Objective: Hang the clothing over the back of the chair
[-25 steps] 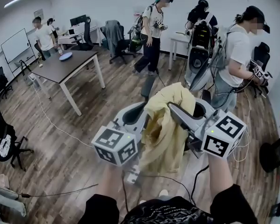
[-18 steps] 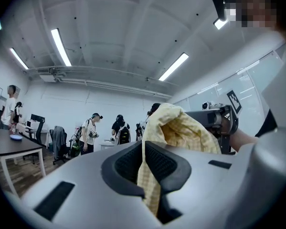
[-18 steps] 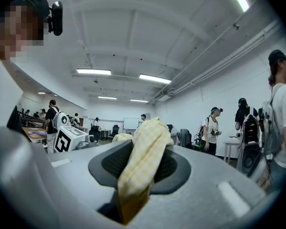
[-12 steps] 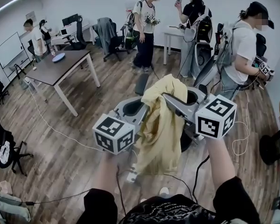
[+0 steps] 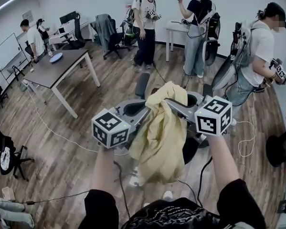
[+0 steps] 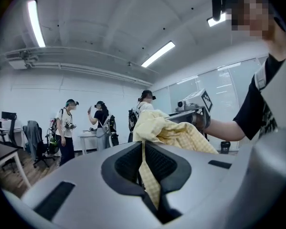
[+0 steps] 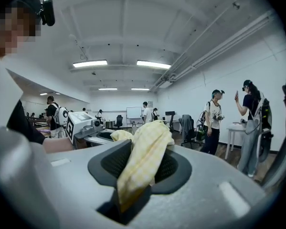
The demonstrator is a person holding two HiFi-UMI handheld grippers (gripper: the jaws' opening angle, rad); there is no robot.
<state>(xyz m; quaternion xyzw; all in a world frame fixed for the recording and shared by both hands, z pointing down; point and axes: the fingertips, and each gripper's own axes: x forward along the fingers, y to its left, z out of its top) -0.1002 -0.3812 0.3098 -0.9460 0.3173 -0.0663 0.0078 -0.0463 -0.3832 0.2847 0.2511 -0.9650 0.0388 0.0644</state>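
Note:
A pale yellow checked garment [image 5: 161,130] hangs bunched between my two grippers, its lower part dangling toward the wooden floor. My left gripper [image 5: 139,109] is shut on a thin fold of the cloth [image 6: 145,175]. The right gripper [image 5: 175,103] is shut on a thicker wad of it [image 7: 142,161]. Both point roughly level, jaws facing each other across the garment. Just beyond the garment stands a dark grey chair back [image 5: 142,85]; a black part of the chair [image 5: 190,149] shows under the cloth on the right. The rest of the chair is hidden.
A grey table [image 5: 61,66] stands at the left. Several people [image 5: 145,18] stand at the back and one [image 5: 262,46] at the right. Cables [image 5: 61,132] cross the floor. A black office chair [image 5: 4,151] sits at the far left edge.
Both grippers have carried the garment forward toward the chair back, and the cloth now hangs longer below them. The people in the background have shifted.

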